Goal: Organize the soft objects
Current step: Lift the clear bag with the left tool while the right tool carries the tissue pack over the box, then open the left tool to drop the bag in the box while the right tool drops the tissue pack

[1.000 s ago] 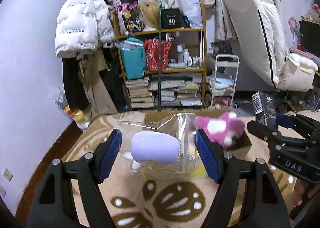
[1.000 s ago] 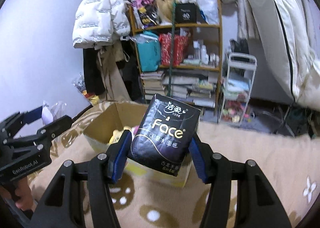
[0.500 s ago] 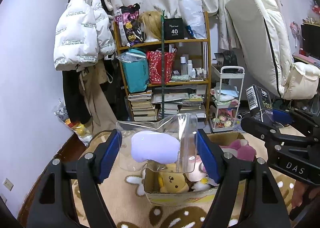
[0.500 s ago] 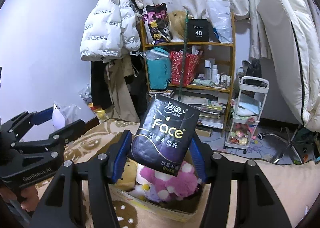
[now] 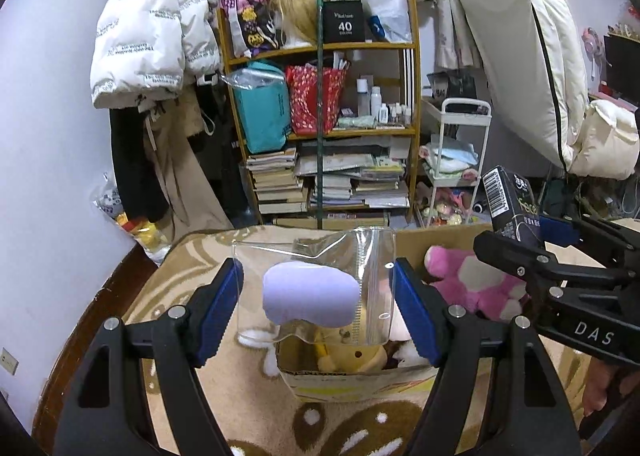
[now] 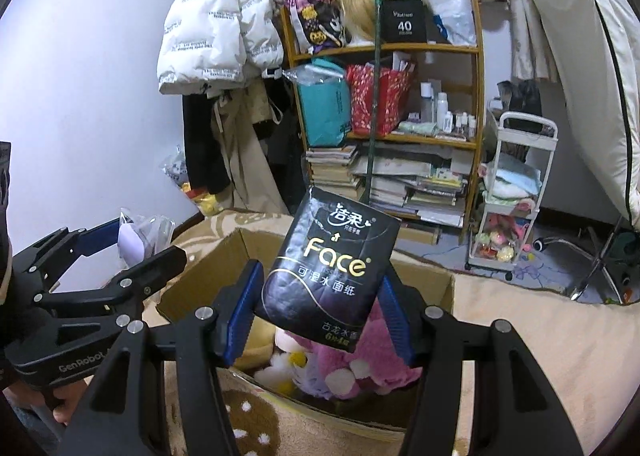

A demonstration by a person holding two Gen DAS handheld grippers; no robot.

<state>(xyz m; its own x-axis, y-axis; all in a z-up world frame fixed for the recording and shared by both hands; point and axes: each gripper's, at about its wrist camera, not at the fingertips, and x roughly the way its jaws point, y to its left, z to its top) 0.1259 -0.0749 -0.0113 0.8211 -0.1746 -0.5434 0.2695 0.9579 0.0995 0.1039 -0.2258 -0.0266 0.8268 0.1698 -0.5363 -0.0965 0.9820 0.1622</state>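
Note:
My left gripper [image 5: 316, 310] is shut on a clear plastic pouch [image 5: 372, 288] that holds a lilac soft pad [image 5: 310, 298]. It hangs over the near left corner of an open cardboard box [image 5: 352, 384]. My right gripper [image 6: 320, 312] is shut on a black "Face" tissue pack [image 6: 332, 268], held over the same box [image 6: 420, 284]. Inside the box lie a pink plush toy [image 5: 476, 284], also in the right wrist view [image 6: 360, 372], and a yellow plush [image 5: 352, 356].
The box stands on a beige patterned blanket [image 5: 224, 384]. Behind it are a cluttered wooden bookshelf [image 5: 324, 128], a white trolley [image 5: 456, 160], hanging coats [image 5: 148, 48] and a white mattress [image 5: 528, 52] leaning on the right.
Both views have tilted back down after rising. The box now sits lower and closer under both grippers. Both grips are unchanged.

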